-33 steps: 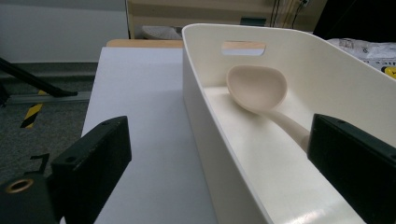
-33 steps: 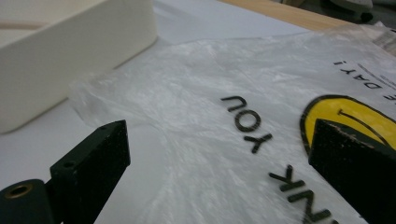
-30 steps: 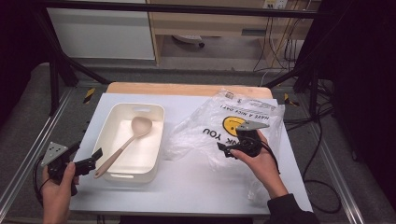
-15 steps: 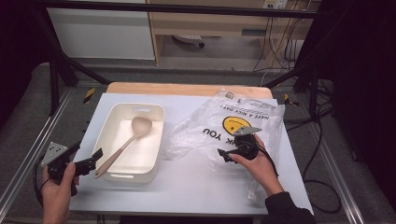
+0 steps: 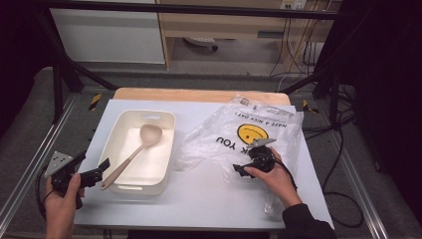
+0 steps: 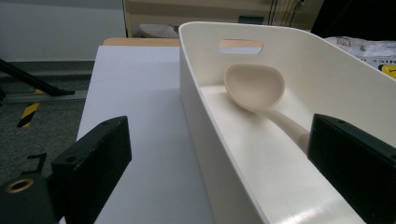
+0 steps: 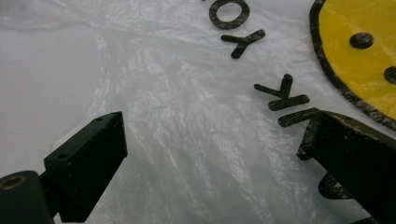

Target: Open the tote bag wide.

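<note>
A cream plastic bin (image 5: pixel 166 119) stands on the left half of the white table, and a beige spoon (image 5: pixel 133 153) lies slanted inside it. My left gripper (image 5: pixel 99 170) hovers open at the bin's near left corner. In the left gripper view its jaws (image 6: pixel 219 172) straddle the bin wall (image 6: pixel 205 130), with the spoon (image 6: pixel 254 86) ahead. A clear plastic bag (image 5: pixel 234 129) printed with a yellow smiley face (image 5: pixel 250 133) lies flat on the right. My right gripper (image 5: pixel 239 171) is open and low over the bag's near part, with crinkled bag film (image 7: pixel 187 93) between its jaws (image 7: pixel 210 163).
The table top (image 5: pixel 199 199) is white, with a wooden strip (image 5: pixel 199 95) along its far edge. Metal rails run down both sides of the table, and cables hang at the right. A white cabinet stands beyond the table.
The right gripper has slid a little toward the table's near edge, lower on the bag. The left gripper, bin and spoon have stayed put.
</note>
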`<state>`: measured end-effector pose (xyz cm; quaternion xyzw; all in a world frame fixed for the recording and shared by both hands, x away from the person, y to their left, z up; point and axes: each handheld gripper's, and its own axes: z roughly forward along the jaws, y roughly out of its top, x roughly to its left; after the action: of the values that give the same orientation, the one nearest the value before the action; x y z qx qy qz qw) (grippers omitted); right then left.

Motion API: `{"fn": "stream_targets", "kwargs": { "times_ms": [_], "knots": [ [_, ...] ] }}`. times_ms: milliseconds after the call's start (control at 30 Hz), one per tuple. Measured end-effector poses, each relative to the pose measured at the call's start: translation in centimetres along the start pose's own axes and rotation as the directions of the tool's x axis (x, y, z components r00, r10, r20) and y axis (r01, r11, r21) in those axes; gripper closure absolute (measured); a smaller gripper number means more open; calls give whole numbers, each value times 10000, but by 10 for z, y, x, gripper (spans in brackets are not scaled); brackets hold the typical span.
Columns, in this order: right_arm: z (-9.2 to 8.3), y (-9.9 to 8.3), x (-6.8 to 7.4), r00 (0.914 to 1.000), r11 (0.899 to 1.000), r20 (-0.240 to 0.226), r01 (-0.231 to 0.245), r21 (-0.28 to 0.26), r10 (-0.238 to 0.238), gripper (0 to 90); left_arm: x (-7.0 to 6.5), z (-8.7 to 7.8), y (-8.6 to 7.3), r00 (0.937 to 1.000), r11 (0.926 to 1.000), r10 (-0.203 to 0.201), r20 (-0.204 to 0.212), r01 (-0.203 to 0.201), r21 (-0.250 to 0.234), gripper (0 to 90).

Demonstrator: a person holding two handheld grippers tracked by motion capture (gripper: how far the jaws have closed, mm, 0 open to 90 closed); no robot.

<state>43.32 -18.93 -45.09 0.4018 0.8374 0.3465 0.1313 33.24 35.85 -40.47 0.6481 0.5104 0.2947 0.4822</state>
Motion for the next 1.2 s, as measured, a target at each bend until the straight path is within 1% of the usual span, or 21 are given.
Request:
{"fn": "stream_targets", "kwargs": {
  "times_ms": [100,133,200,333,467,500,533,567,600,633,667,700,733,833,867,900,1000,1100,1200],
  "knots": [
    [3,-2,2,10000,9999,-54,7,141,-6,40,0,0,0,10000,10000,-46,10,46,-29,61],
    [4,-3,3,9999,9998,-82,75,205,-73,32,0,0,0,10000,10000,-46,10,46,-29,61],
    [6,-4,6,9996,9994,71,272,203,-274,29,0,0,0,10000,10000,-26,16,26,-7,61],
    [7,-4,9,9984,9985,284,478,275,-486,26,0,0,0,10000,10000,-9,17,9,3,61],
    [7,-5,10,9982,9985,334,490,247,-498,45,-1,1,0,10000,10000,-4,15,4,-10,61],
    [5,-4,9,9982,9987,367,475,191,-482,92,0,0,0,10000,10000,18,8,-18,12,61],
    [5,-4,9,9982,9987,367,475,191,-482,92,0,0,0,10000,10000,18,8,-18,12,61],
    [4,-4,7,9984,9991,382,419,121,-423,140,-1,1,0,10000,10000,-24,19,24,-9,61],
    [3,-4,6,9984,9991,393,415,88,-418,167,0,1,0,10000,10000,-4,9,4,-6,61],
    [3,-4,6,9984,9991,393,415,88,-418,167,0,1,0,10000,10000,-5,11,5,-8,61],
    [3,-4,5,9984,9992,402,403,53,-405,191,0,1,0,10000,10000,0,14,0,-4,61],
    [2,-4,3,9984,9996,494,270,-31,-268,252,-1,1,0,10000,10000,-9,20,9,-1,61],
    [1,-4,2,9982,9997,542,253,-42,-251,279,-1,1,0,10000,10000,8,23,-8,14,61],
    [0,-2,-1,9970,9999,768,-4,-102,12,393,-1,1,0,10000,10000,22,28,-22,25,61],
    [0,-2,-1,9970,9999,768,-4,-102,12,393,-1,1,0,10000,10000,22,28,-22,25,61],
    [-1,-2,-3,9962,9998,870,-95,-182,110,459,-1,1,0,10000,10000,35,22,-35,24,61],
    [0,-1,-6,9949,9993,970,-247,-284,273,568,-1,1,0,10000,10000,30,20,-30,20,61],
    [1,1,-8,9936,9982,1019,-445,-403,484,697,-1,1,0,10000,10000,31,12,-31,15,61],
    [3,2,-10,9928,9968,974,-649,-472,692,836,-1,1,0,10000,10000,11,-10,-11,0,61]
  ]
}}
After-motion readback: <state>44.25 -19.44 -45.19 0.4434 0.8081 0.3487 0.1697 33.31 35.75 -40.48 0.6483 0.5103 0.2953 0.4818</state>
